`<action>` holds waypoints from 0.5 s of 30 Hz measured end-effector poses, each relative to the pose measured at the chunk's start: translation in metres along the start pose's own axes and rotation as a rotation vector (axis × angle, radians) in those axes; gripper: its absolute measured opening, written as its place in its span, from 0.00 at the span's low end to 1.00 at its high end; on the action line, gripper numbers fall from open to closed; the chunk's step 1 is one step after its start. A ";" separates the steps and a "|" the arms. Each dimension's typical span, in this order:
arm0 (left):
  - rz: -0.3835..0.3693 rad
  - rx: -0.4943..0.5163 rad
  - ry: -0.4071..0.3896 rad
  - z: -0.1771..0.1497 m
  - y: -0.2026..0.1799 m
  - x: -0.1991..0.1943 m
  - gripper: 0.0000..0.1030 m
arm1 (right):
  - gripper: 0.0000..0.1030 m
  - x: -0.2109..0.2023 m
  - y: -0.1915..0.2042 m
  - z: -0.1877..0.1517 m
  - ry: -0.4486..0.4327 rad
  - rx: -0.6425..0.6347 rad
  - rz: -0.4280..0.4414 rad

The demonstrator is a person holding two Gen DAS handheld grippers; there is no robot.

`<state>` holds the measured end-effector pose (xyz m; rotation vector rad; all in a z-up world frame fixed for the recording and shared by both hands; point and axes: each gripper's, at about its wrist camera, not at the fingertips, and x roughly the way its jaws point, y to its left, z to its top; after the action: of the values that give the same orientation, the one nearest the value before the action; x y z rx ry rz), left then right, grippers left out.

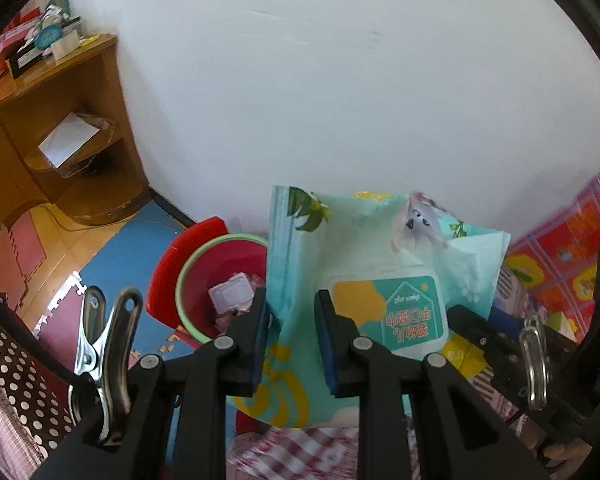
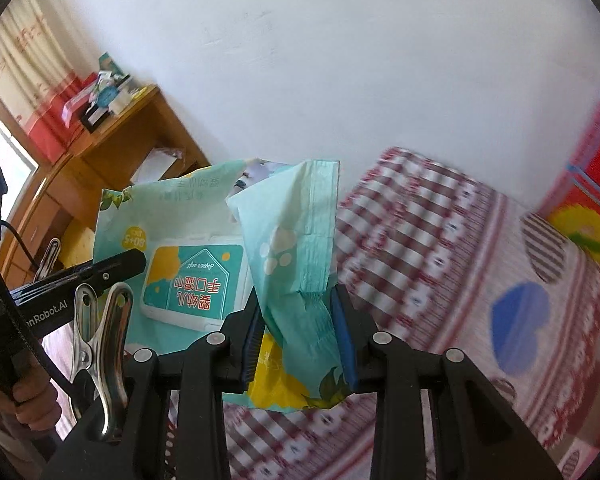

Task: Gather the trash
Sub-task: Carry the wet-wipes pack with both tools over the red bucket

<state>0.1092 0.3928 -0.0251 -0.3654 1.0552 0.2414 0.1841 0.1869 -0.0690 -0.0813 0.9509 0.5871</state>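
Observation:
A mint-green wet-wipes pack (image 1: 364, 264) with a white flip lid is held up in the air between both grippers. My left gripper (image 1: 292, 320) is shut on the pack's left side. My right gripper (image 2: 298, 336) is shut on the pack's (image 2: 292, 240) crumpled right end. The right gripper's finger (image 1: 484, 340) shows at the pack's right in the left wrist view. Below and left of the pack stands a red bin (image 1: 204, 280) with a green rim, holding a white plastic tray (image 1: 232, 294) and other scraps.
A wooden shelf unit (image 1: 60, 120) stands against the white wall at the left, with boxes on top. Blue and pink foam floor mats (image 1: 132, 248) lie below. A red-and-white checked bedspread (image 2: 440, 264) lies under the grippers. A colourful red mat (image 1: 572, 240) is at the right.

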 end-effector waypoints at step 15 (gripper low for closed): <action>0.011 -0.088 0.095 0.023 0.079 0.067 0.23 | 0.33 0.096 0.051 0.042 0.131 -0.089 -0.015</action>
<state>0.1306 0.4758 -0.0877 -0.4539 1.1423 0.2834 0.2313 0.2851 -0.1106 -0.2082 1.0496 0.6164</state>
